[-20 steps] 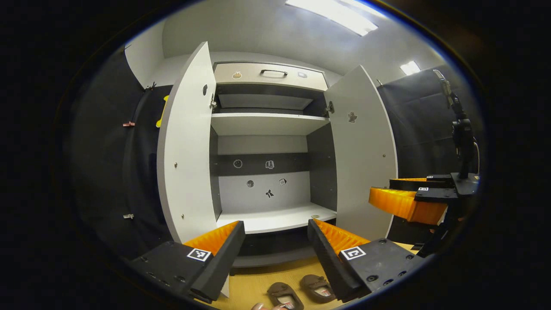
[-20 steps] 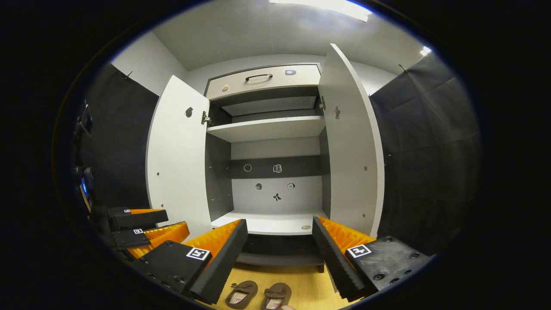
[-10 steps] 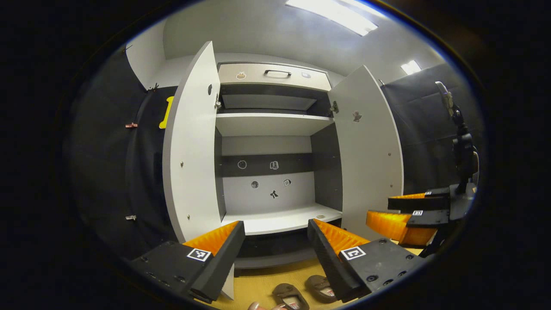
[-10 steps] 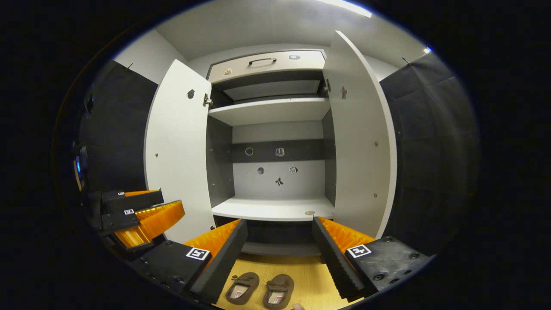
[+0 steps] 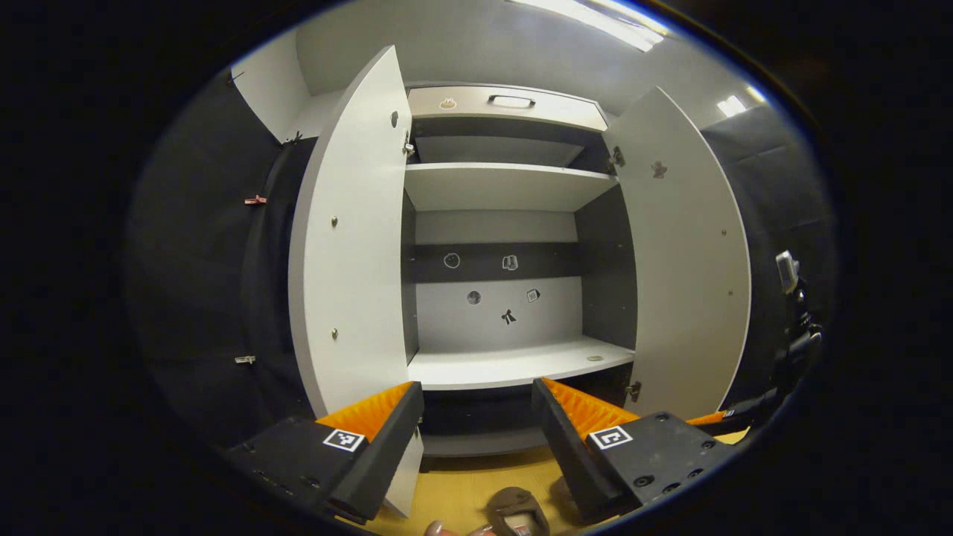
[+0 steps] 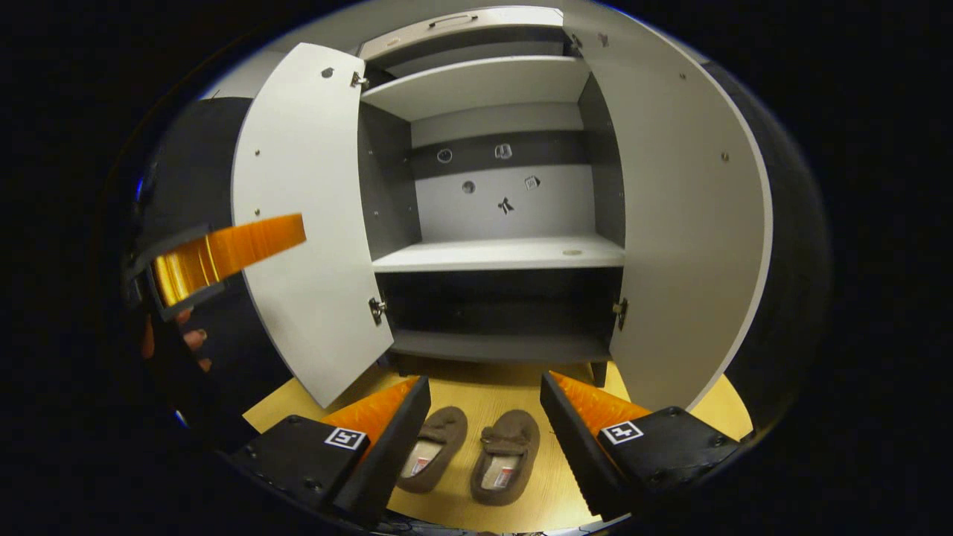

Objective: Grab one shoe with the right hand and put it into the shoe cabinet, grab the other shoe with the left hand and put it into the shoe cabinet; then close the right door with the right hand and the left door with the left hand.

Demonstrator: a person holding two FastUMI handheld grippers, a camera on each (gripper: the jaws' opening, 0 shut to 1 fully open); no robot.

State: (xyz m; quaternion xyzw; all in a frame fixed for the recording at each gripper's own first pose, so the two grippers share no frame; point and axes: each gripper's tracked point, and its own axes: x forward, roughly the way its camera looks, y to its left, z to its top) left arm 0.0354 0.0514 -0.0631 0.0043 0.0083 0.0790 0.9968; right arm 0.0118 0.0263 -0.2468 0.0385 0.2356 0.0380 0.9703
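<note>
Two brown slippers lie side by side on the wooden floor before the cabinet: the left shoe [image 6: 435, 447] and the right shoe [image 6: 508, 454]. My right gripper [image 6: 484, 424] hangs open above them, its fingers straddling the pair without touching. The shoe cabinet [image 6: 499, 253] stands with its left door [image 6: 301, 223] and right door [image 6: 685, 223] swung wide. In the left gripper view, my left gripper [image 5: 476, 420] is open and empty, facing the cabinet [image 5: 514, 361]; one shoe [image 5: 517, 510] peeks out below it. The left gripper [image 6: 216, 257] also shows at the left of the right gripper view.
Inside the cabinet are a white middle shelf [image 6: 499, 254], an upper shelf [image 6: 476, 78] and a dark bottom compartment [image 6: 499, 313]. A drawer with a handle [image 5: 510, 100] sits on top. Black cloth walls flank both doors. A hand [image 6: 190, 339] holds the left gripper.
The right gripper has tilted downward and come nearer the shoes, which now lie between its fingers. The left gripper view has shifted slightly left and down; the other gripper has sunk toward its lower right edge.
</note>
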